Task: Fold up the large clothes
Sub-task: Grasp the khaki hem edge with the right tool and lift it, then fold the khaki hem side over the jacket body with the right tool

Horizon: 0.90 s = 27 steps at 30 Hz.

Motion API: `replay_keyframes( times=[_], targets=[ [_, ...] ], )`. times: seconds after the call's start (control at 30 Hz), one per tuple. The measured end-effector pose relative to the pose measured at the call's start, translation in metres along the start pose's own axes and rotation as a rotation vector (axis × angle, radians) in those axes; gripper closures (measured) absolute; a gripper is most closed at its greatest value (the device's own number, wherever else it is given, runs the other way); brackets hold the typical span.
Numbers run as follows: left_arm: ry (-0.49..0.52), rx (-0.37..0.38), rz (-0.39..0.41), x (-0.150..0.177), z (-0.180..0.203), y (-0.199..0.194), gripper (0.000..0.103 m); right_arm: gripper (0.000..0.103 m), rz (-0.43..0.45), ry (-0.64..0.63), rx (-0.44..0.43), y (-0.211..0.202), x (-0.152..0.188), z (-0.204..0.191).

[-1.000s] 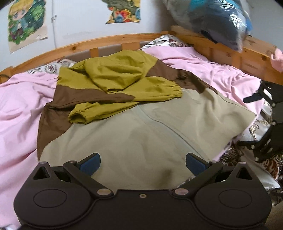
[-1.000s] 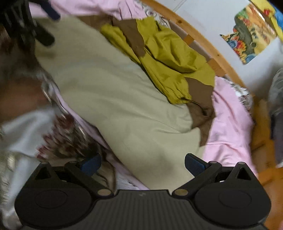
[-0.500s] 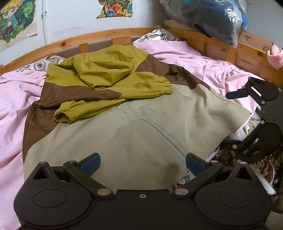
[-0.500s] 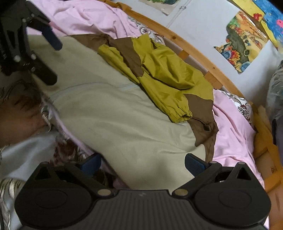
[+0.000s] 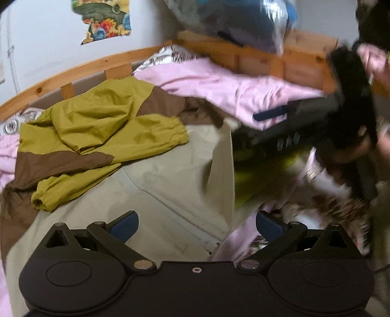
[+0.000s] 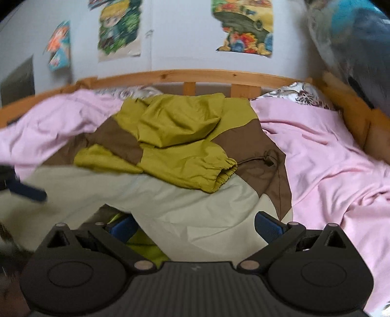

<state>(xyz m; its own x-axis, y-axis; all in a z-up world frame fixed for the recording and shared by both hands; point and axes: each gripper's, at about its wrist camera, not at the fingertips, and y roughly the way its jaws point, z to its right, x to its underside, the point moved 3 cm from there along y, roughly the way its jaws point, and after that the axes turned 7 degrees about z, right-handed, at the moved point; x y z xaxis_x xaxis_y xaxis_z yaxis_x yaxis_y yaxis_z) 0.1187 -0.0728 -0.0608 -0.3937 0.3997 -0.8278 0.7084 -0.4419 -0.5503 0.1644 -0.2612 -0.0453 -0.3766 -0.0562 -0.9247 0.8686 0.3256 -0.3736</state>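
Observation:
A large jacket in beige, brown and olive (image 5: 158, 175) lies on the pink bedsheet (image 5: 219, 87), its olive sleeves (image 5: 136, 139) folded across the upper part. My left gripper (image 5: 196, 223) is open over the beige hem near the front edge. My right gripper (image 6: 193, 225) is open over the jacket's right beige corner (image 6: 207, 219), which is lifted and folded over, showing lime lining (image 6: 143, 243) beneath. In the left wrist view the right gripper (image 5: 346, 126) is blurred at the right, beside the raised beige flap (image 5: 221, 170).
A wooden bed rail (image 6: 195, 75) runs along the far side and right. A plastic bag of clothes (image 5: 234, 22) sits on the right rail. Posters (image 6: 243, 26) hang on the wall. A patterned blanket (image 5: 329, 202) lies at the bed's near right edge.
The right gripper has swung round to face the headboard and moved onto the jacket's right corner. That corner has lifted and folded inward, showing lime lining. The left gripper has shifted rightward.

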Motion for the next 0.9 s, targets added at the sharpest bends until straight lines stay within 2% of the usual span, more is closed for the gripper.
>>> replay_keyframes(
  times=[0.1, 0.17, 0.37, 0.53, 0.77, 0.9],
  targets=[
    [0.041, -0.038, -0.046, 0.001, 0.001, 0.013, 0.001, 0.000, 0.017, 0.032, 0.002, 0.001, -0.002, 0.006],
    [0.041, -0.030, -0.069, 0.003, -0.003, 0.015, 0.001, 0.000, 0.017, 0.052, 0.009, 0.001, -0.001, 0.010],
    [0.115, -0.028, -0.150, 0.017, -0.012, 0.014, 0.001, 0.000, -0.042, 0.032, 0.003, -0.005, 0.007, 0.011],
    [0.186, -0.095, -0.167, 0.022, -0.014, 0.016, 0.000, 0.000, -0.046, 0.009, 0.016, -0.008, 0.010, 0.009],
    [0.242, -0.110, -0.095, 0.003, -0.008, 0.005, 0.008, 0.000, -0.039, 0.031, 0.034, -0.010, 0.008, 0.015],
    [0.242, -0.106, -0.069, -0.008, -0.011, 0.005, 0.011, 0.000, -0.033, 0.052, 0.043, -0.012, 0.007, 0.019]
  ],
)
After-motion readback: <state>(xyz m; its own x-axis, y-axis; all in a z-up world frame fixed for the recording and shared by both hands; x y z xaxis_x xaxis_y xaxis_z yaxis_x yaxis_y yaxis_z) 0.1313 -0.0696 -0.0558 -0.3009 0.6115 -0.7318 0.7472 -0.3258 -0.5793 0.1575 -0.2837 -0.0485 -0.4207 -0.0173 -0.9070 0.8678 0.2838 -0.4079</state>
